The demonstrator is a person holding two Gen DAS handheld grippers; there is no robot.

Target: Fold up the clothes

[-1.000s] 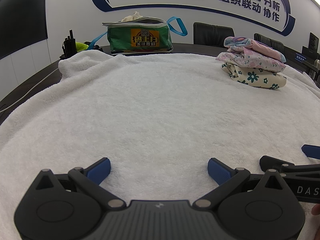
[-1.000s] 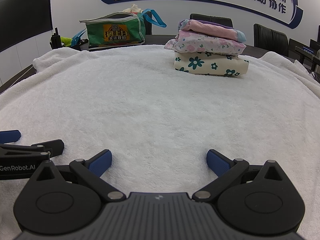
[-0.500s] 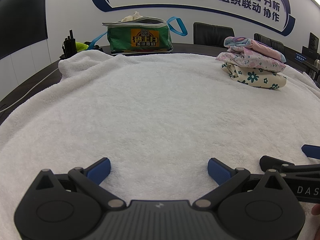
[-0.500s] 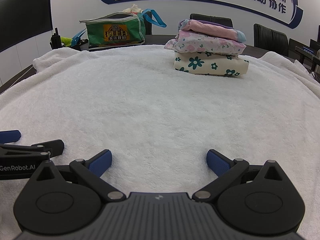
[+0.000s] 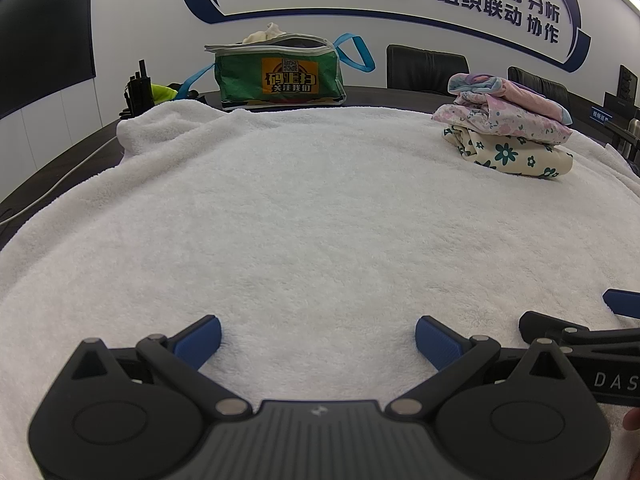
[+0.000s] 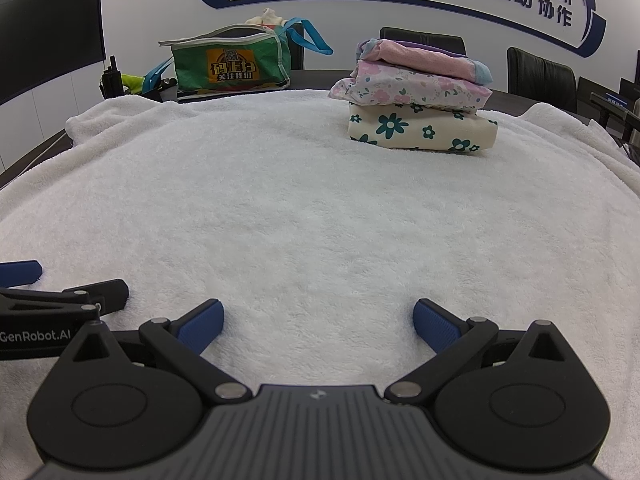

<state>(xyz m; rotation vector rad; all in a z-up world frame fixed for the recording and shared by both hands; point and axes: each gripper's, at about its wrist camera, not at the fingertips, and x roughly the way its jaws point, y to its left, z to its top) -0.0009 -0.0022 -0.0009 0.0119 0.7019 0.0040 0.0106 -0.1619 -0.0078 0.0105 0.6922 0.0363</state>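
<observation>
Resting: left gripper (image 5: 318,330) and right gripper (image 6: 317,316) sit low over the near edge of the white towel (image 5: 320,216), side by side, each with its fingers spread wide and nothing between them.
Clothes: a folded stack (image 6: 416,100) of three garments lies at the far right of the towel, flowered cream piece at the bottom, pink ones above; no loose garment lies on the open towel.
Step in hand: judged a pause between garments, the next one probably coming from the green bag (image 5: 278,74) at the far left, where pale cloth shows at the open top.
Doing it well: lift the garment clear of the bag's rim, lay it flat in the middle, grip at the corners.
Edges: the towel bunches at its far left corner and drops off the dark table (image 5: 52,172) on the left.
Open room: the whole middle is bare; keep sweeps away from the stack, which overhangs a little.
</observation>
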